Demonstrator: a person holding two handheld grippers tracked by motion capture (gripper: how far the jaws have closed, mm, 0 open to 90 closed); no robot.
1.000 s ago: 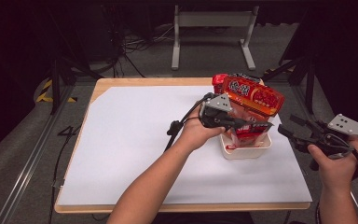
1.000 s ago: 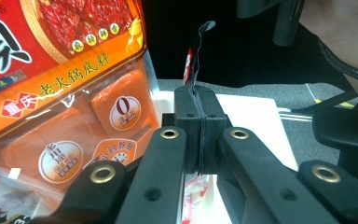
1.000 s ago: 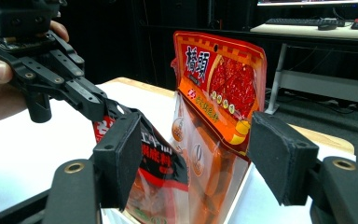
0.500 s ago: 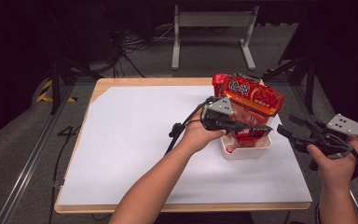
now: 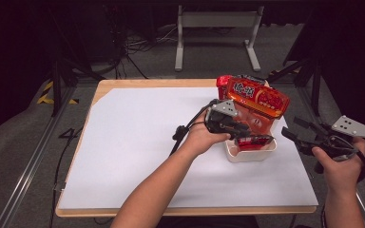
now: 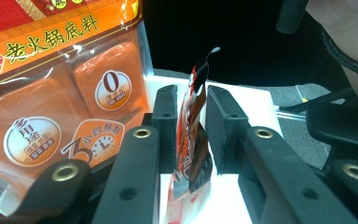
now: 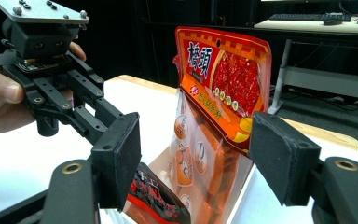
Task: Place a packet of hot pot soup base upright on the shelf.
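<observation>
The left hand-held gripper (image 5: 240, 133) reaches over the white tub (image 5: 250, 152) that stands near the right edge of the tabletop (image 5: 123, 142). In the left gripper view its two black jaws stand a little apart with the small dark-red sachet (image 6: 193, 135) upright between them; the jaws have just been opening, and a narrow gap shows on each side of the sachet, so the pads no longer press on it. The sachet's lower end sits down in the tub, and in the high view it lies along the tub's near rim, just beside the jaw tips.

Just behind the sachet, leaning in the same tub, stands the large orange-red pouch (image 5: 256, 102), its printed top tilted toward the far right corner of the tabletop. In the left gripper view this pouch fills the upper left, close beside the left jaw.

The right hand-held gripper (image 5: 294, 135) is held at the right edge of the tabletop, apart from the tub, pointing toward it. In the right gripper view its jaws stand wide with nothing between the pads; the pouch and the sachet show beyond them, and the left hand-held gripper shows at upper left with the person's fingers around it.

A white sheet covers most of the tabletop, with bare wood showing along its far edge.
</observation>
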